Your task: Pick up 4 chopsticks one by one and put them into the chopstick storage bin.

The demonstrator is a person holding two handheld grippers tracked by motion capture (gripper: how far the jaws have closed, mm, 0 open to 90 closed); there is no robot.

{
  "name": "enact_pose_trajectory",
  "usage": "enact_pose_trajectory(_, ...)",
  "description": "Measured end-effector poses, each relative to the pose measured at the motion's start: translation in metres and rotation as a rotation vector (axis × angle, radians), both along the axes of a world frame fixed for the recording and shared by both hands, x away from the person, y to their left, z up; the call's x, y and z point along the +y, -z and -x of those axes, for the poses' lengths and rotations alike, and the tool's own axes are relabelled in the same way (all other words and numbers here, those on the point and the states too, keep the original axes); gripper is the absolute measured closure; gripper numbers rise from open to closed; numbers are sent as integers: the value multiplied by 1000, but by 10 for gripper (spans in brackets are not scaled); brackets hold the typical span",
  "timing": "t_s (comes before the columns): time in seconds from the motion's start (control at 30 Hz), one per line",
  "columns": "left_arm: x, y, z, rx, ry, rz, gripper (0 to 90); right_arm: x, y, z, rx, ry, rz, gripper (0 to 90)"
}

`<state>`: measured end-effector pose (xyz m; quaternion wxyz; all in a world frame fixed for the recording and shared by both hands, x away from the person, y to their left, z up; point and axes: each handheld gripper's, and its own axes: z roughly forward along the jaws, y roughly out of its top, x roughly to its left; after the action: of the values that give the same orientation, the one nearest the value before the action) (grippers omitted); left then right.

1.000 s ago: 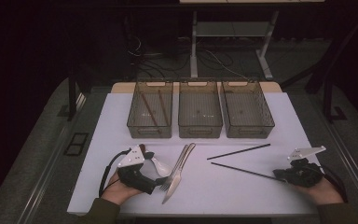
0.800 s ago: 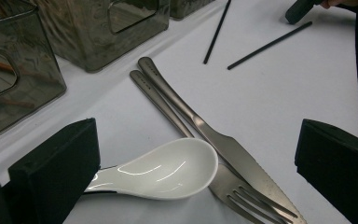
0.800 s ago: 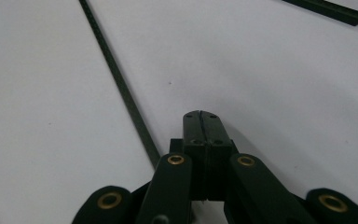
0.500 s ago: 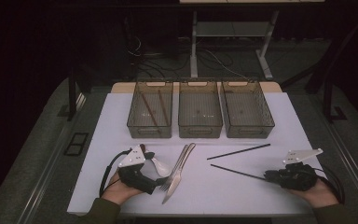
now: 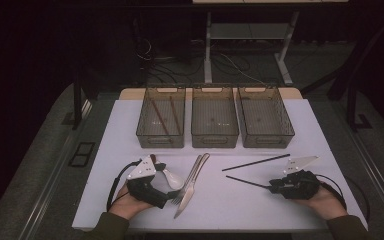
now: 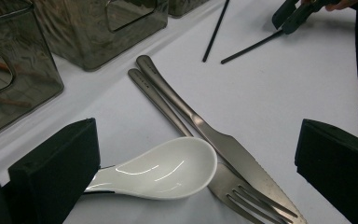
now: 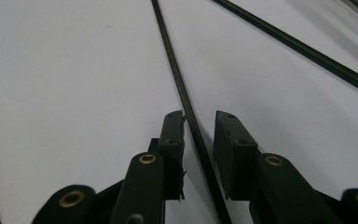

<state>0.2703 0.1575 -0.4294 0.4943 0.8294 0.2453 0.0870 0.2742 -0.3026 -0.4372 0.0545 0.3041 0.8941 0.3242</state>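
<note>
Nearest the person, the right hand-held gripper (image 5: 275, 187) lies low on the worktop (image 5: 300, 125) at its right side, and the near end of one black chopstick (image 7: 177, 79) is straddled by its jaws. The jaws have just been opening; they stand a little apart, and the stick runs up the gap between them close by one pad — whether that pad touches it cannot be told, but no squeeze is seen. The stick's long axis is set almost in line with the gripper, running away from it toward the middle of the worktop, so a plain closing would take it near its end. A second chopstick (image 5: 256, 162) lies just beyond, slanting away, apart from the first.

The left hand-held gripper (image 5: 166, 196) is well apart, at the left; its jaws are held wide, with the handle of a white spoon (image 6: 168, 165) lying by one pad, ungripped. A knife (image 6: 200, 126) and a fork (image 6: 242, 191) lie together beside the spoon's bowl.

Open white surface is left around the right gripper — the right edge of the worktop is near. Farther off, three smoky bins (image 5: 215, 137) are lined up; brown chopsticks (image 5: 159, 116) are seen in the left bin.
</note>
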Motion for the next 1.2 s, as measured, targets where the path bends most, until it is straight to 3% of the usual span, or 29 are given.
enact_pose_trajectory(0.63, 0, 0, 0, -1, 1, 2, 0, -1, 5, 2, -28, -72, 18, 837)
enact_pose_trajectory(0.97, 0, 0, 0, -3, 2, 2, 0, -1, 4, 5, -2, -115, 6, 855)
enact_pose_trajectory(1.2, 0, -1, 1, -3, 1, 4, 0, -3, 1, 6, 3, -114, -11, 857)
